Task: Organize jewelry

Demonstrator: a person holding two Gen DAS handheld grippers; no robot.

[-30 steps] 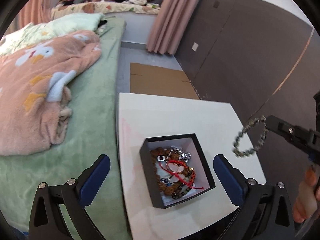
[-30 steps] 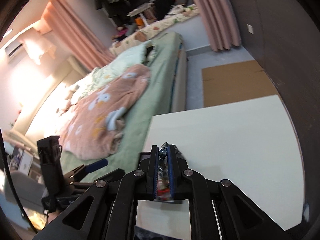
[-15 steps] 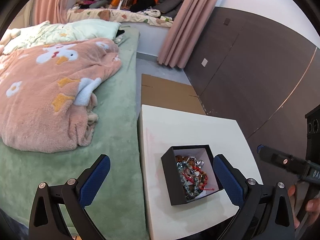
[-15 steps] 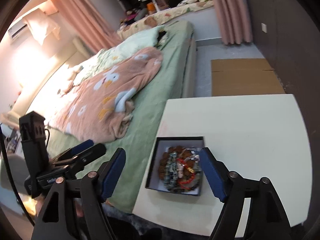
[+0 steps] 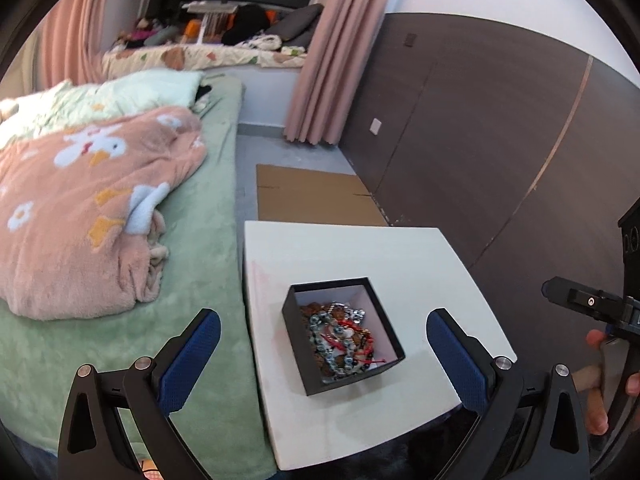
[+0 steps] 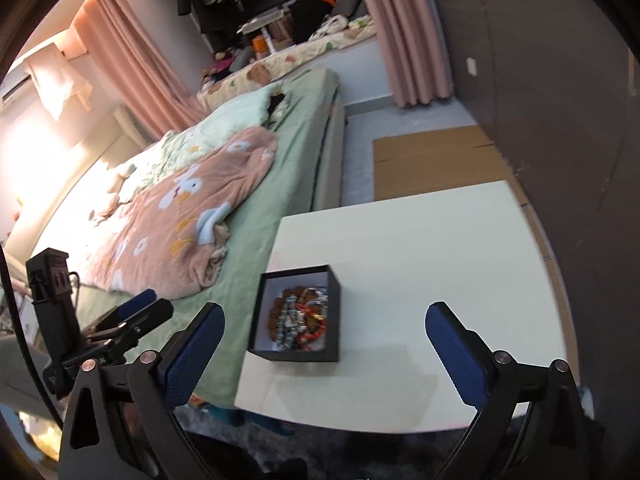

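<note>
Bedding lies off to the left of our jaws: a pink blanket on a green bed. Our left gripper hangs with jaws wide and empty, and the black box of tangled jewelry sits between its blue tips, on a white table. Our right gripper is also spread wide and empty, the box just inside its left tip. We judge the risks: the box sits near the table's bed-side edge, so a clumsy nudge could tip it off, and snarled strands could drag neighbours out when one is lifted.
</note>
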